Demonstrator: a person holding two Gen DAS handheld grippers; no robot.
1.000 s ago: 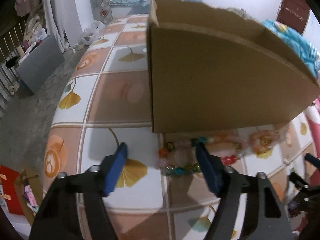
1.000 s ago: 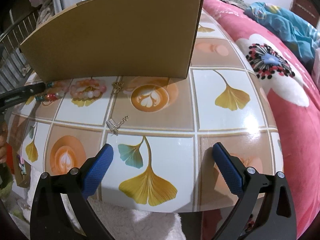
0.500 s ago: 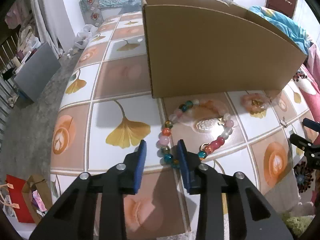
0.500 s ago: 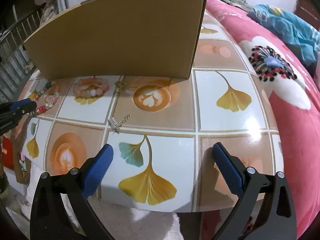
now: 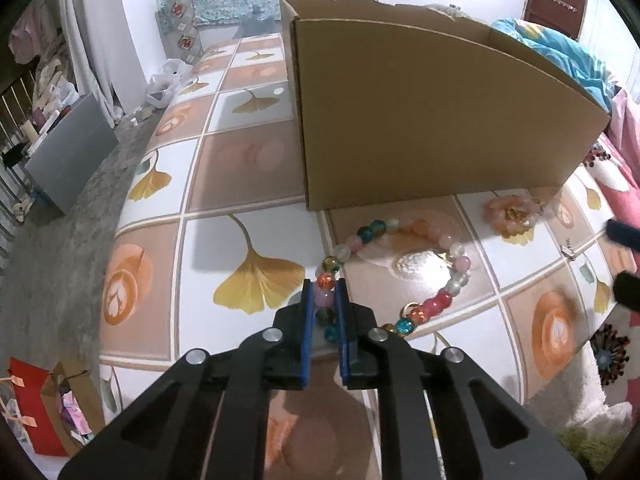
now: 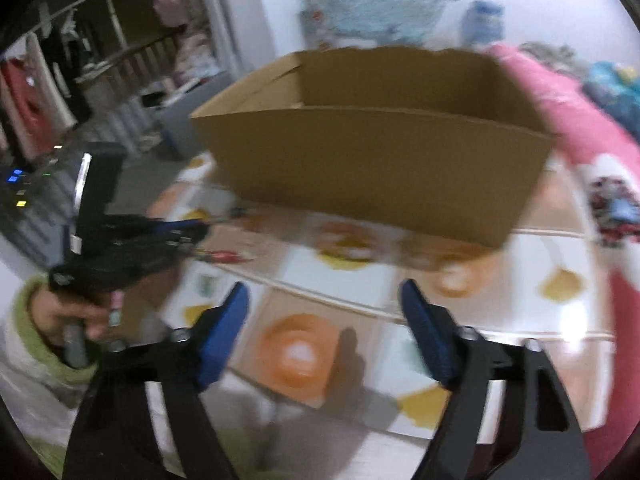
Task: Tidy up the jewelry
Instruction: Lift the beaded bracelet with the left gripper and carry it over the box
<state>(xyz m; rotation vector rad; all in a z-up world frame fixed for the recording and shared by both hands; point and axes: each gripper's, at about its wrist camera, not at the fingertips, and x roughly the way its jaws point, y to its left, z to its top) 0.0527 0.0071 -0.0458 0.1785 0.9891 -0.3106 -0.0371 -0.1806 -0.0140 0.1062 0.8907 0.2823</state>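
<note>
On my tiled worktop [image 5: 248, 160] the cardboard box [image 5: 432, 120] stood far, my left tool [image 5: 324, 292] was clamped on the multicoloured bead bracelet's [image 5: 452, 284] near-left beads, and my right tool [image 6: 324, 300] was closing, empty.

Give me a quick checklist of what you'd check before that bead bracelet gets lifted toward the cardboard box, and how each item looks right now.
1. Left gripper shut on the bead bracelet: ok, beads sit pinched between its pads.
2. Rest of bracelet free to lift: ok, it lies loose on the tiled table.
3. Cardboard box open at top: ok.
4. Box empty inside: cannot tell, floor hidden.
5. Right gripper out of the way: ok, its jaws are closing with nothing between them.
6. Right view sharp: not ok, blurred.
</note>
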